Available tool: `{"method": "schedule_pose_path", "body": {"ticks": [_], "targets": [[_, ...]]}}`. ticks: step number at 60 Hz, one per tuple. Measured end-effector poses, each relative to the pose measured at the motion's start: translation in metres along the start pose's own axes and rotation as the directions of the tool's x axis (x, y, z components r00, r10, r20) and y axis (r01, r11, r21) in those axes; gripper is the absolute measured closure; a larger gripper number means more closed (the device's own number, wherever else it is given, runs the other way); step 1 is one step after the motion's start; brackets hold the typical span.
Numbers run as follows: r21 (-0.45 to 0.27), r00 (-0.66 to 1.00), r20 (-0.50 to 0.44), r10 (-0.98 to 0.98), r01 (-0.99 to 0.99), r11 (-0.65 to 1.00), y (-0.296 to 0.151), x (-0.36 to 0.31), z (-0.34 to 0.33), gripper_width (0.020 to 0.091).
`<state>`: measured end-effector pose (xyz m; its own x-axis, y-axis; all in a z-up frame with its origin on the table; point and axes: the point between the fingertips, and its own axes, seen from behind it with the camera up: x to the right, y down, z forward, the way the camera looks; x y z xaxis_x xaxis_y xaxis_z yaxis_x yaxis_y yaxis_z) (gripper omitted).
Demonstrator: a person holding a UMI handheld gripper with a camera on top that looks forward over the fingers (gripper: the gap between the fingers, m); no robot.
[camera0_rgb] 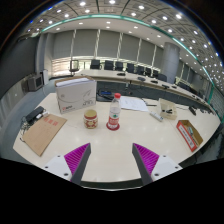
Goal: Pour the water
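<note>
**Bottle and cup stand ahead of the open fingers**

A clear plastic water bottle (114, 112) stands upright on the pale counter (120, 150), beyond the fingers and roughly in line with the gap between them. It has a red cap, still on, and a red-and-white label around its middle. Just beside it, to its left, stands a short cup (91, 119) with a brownish, patterned wall and a light rim, also upright; whether the two touch cannot be told. The gripper (112, 158) has its fingers spread wide, holding nothing, well short of both.
</note>
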<state>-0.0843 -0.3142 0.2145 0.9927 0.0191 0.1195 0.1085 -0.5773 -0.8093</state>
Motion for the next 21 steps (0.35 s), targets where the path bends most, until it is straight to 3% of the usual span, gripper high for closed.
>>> {"method": "schedule_pose_path", "body": {"ticks": [21], "targets": [[0.008, 1.0, -0.02, -0.01, 0.01, 1.0, 0.014, -0.018, -0.055, 0.0245]]}}
